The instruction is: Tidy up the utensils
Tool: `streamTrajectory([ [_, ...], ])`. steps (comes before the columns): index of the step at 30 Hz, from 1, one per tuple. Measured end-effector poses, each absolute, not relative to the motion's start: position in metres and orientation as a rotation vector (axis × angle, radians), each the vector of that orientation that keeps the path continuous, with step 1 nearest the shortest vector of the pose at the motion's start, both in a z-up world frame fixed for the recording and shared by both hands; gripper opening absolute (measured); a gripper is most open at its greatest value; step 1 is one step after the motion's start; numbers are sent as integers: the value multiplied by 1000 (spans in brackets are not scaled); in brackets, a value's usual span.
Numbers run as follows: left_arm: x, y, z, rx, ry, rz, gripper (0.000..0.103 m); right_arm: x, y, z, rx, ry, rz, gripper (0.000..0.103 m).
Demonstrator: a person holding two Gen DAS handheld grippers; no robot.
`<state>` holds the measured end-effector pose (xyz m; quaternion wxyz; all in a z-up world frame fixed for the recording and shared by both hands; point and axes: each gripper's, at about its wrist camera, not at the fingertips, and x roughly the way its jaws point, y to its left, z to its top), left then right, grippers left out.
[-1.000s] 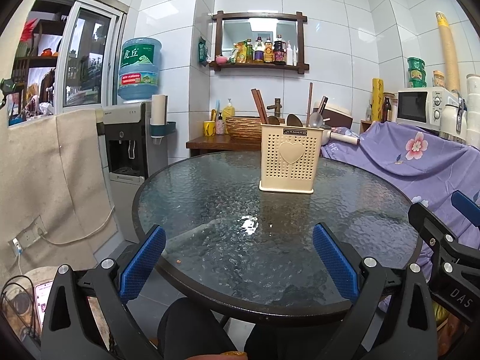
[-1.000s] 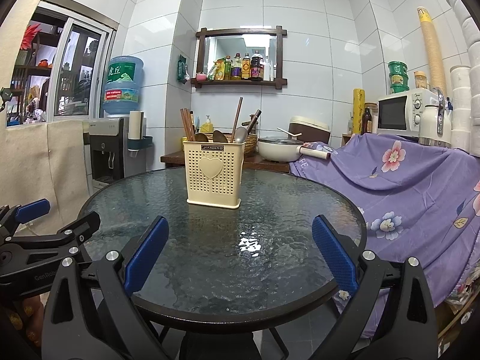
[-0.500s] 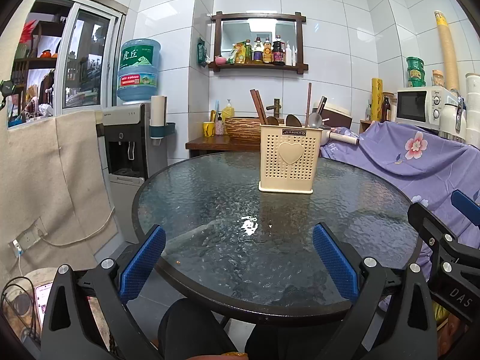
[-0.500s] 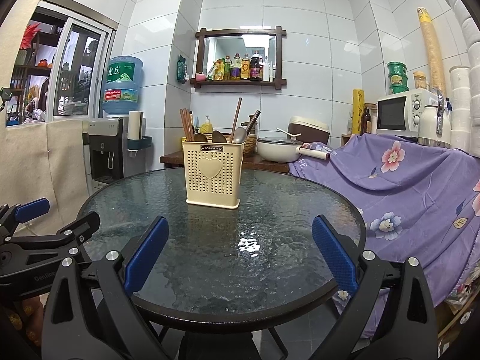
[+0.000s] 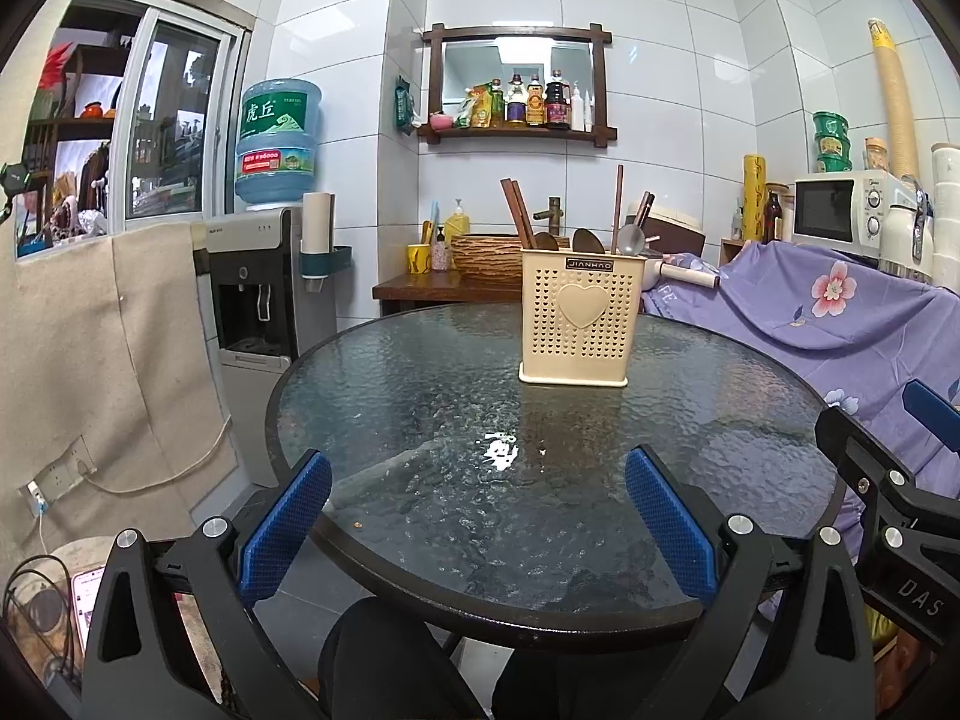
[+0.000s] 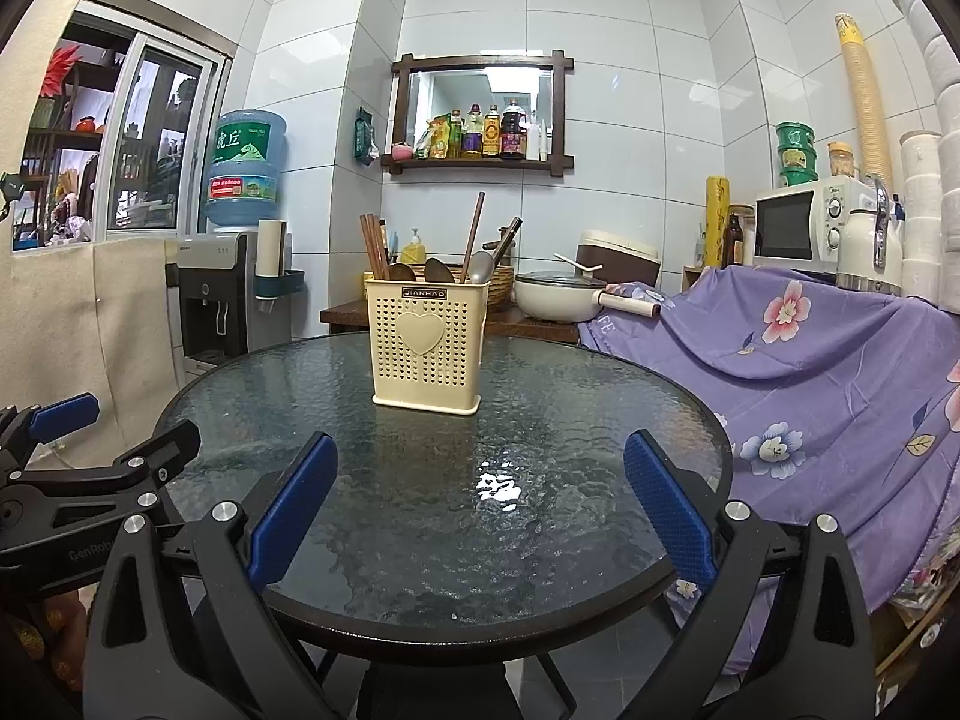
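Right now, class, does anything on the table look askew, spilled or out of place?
Nothing stands out. The holder stands upright on the table with utensils inside; no spill shows, only a light glare.

Side-by-side wrist views across the table (image 5: pixel 420 396), sharing the utensil holder (image 6: pixel 427 348)

Home kitchen-dining nook. White tiled walls (image 6: pixel 600 12), round glass table (image 6: pixel 540 396) centre, water dispenser (image 5: pixel 264 288) at 10 o'clock, wooden shelf (image 6: pixel 480 163) of sauce bottles at 12, microwave (image 6: pixel 804 222) at 2, pan (image 6: pixel 558 297) and rice cooker (image 6: pixel 618 258) on the side counter.
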<state>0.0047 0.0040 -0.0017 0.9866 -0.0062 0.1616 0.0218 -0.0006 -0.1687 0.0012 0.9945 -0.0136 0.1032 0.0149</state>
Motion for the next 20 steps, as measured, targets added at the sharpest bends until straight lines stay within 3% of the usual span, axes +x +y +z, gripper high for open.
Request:
streamTrajectory([
  [20, 4, 12, -3, -26, 328, 41, 96, -2, -168, -1, -28, 209, 27, 95],
])
